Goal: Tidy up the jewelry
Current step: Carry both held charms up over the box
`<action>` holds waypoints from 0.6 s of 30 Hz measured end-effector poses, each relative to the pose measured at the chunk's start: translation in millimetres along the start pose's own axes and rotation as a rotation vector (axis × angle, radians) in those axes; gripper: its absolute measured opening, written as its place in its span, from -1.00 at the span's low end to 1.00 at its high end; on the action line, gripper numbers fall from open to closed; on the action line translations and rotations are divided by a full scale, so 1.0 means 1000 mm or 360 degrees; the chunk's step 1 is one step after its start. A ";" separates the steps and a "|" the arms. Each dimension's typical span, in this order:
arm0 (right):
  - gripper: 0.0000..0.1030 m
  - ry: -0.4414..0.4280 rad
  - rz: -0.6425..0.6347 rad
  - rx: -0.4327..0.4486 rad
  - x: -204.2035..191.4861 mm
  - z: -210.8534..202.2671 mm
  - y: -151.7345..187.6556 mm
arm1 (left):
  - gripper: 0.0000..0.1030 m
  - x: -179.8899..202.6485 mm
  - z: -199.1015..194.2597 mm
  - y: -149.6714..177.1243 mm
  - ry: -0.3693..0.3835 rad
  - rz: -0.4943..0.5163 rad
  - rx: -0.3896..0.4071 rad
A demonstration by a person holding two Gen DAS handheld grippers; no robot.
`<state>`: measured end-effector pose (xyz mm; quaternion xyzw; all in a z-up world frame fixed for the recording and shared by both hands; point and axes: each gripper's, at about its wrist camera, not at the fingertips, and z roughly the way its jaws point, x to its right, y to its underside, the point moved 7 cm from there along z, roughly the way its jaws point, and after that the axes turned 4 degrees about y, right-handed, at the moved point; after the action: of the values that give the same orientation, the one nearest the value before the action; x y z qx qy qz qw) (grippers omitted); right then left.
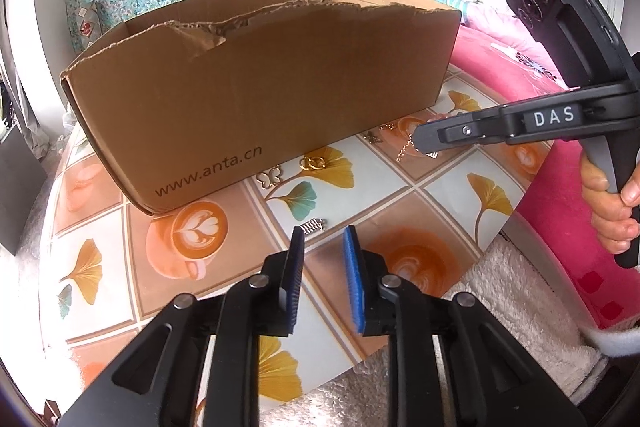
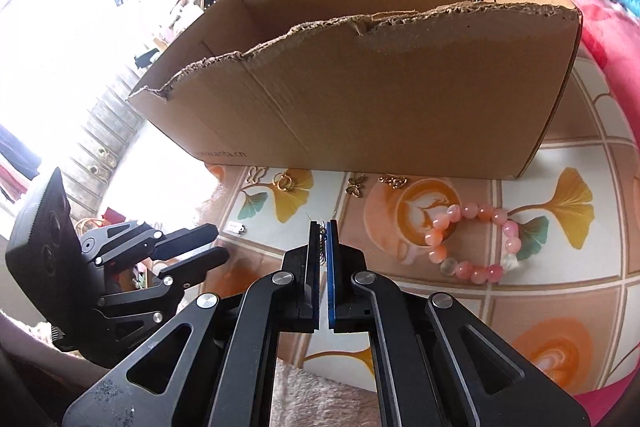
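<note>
A brown cardboard box point(image 1: 260, 91) stands on the patterned table; it also shows in the right wrist view point(image 2: 360, 87). My right gripper point(image 2: 323, 227) is shut on a thin gold chain earring point(image 2: 321, 239), held above the table; from the left wrist view the gripper point(image 1: 420, 143) has the chain point(image 1: 405, 151) dangling from it. My left gripper point(image 1: 323, 233) is open and empty, just behind a small silver hair clip point(image 1: 314, 225). A pink bead bracelet point(image 2: 472, 239), gold rings point(image 2: 283, 182), a butterfly charm point(image 2: 356, 185) and a gold chain piece point(image 2: 394, 181) lie before the box.
A white butterfly outline piece point(image 1: 269, 178) lies by the box's front wall. A pink blanket point(image 1: 560, 163) borders the table on the right, and a white fluffy mat point(image 1: 516, 307) lies at the table's near edge.
</note>
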<state>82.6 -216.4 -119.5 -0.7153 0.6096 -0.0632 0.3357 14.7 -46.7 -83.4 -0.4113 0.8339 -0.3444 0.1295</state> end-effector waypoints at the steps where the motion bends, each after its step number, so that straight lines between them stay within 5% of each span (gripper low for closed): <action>1: -0.98 -0.0010 0.0005 0.0007 0.000 -0.003 0.001 | -0.61 0.000 0.001 0.000 -0.0007 -0.0001 0.0001; 18: -0.98 -0.0097 0.0059 0.0027 0.010 -0.004 0.006 | -0.70 -0.002 0.019 -0.009 -0.0136 0.0103 -0.0155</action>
<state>78.3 -227.8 -122.8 -0.7026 0.6117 -0.0402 0.3613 31.0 -57.6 -91.6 -0.4043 0.8563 -0.2810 0.1560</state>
